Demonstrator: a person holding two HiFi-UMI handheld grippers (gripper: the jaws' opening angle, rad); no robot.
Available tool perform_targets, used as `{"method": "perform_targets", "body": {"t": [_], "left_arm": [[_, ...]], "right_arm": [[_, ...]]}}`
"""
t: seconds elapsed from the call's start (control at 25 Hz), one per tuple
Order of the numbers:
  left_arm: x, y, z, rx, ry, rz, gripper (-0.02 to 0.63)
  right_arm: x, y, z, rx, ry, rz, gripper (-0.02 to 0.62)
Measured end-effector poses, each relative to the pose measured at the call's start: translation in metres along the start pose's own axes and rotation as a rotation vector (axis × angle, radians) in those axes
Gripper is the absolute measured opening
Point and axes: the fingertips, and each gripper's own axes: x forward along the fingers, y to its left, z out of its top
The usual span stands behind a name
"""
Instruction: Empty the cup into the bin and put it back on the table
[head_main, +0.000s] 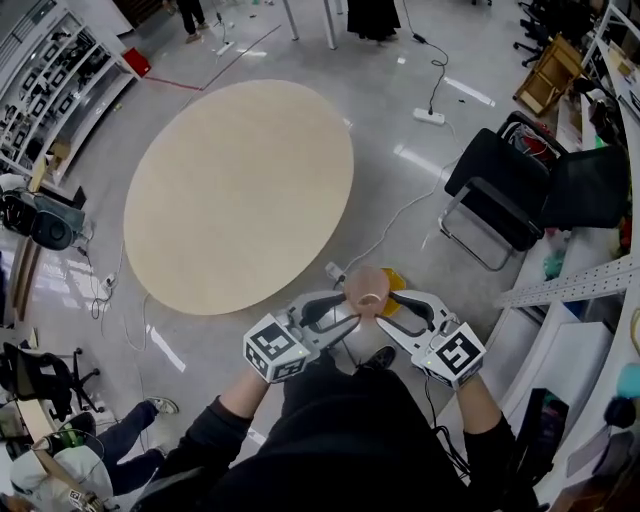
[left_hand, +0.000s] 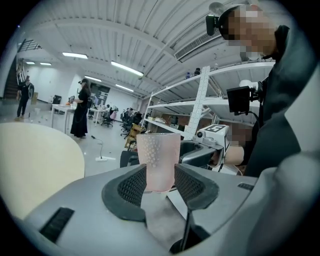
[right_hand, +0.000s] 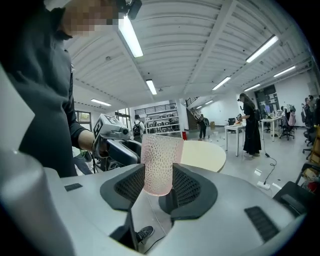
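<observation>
A pink, dimpled translucent cup (head_main: 366, 288) is held in the air in front of the person, off the near right edge of the round beige table (head_main: 240, 190). My left gripper (head_main: 349, 309) grips it from the left and my right gripper (head_main: 385, 309) from the right. In the left gripper view the cup (left_hand: 158, 160) stands upright between the dark ribbed pads (left_hand: 132, 186), which press its sides. The right gripper view shows the same cup (right_hand: 160, 162) clamped between its pads (right_hand: 187, 186). What is inside the cup cannot be made out.
A yellow object (head_main: 394, 278) lies on the floor just beyond the cup, partly hidden. A black chair (head_main: 520, 190) stands to the right, with shelving (head_main: 600, 290) along the right wall. Cables and a power strip (head_main: 429, 116) lie on the floor. People stand far off.
</observation>
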Motion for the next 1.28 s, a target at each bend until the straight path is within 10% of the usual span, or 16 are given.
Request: {"method": "perform_targets", "body": {"t": [1.28], "left_arm": [[-0.195, 0.189, -0.052, -0.044, -0.033, 0.335, 0.184]], "right_arm": [[0.279, 0.058, 0.025, -0.157, 0.154, 0.255, 0.178]]}}
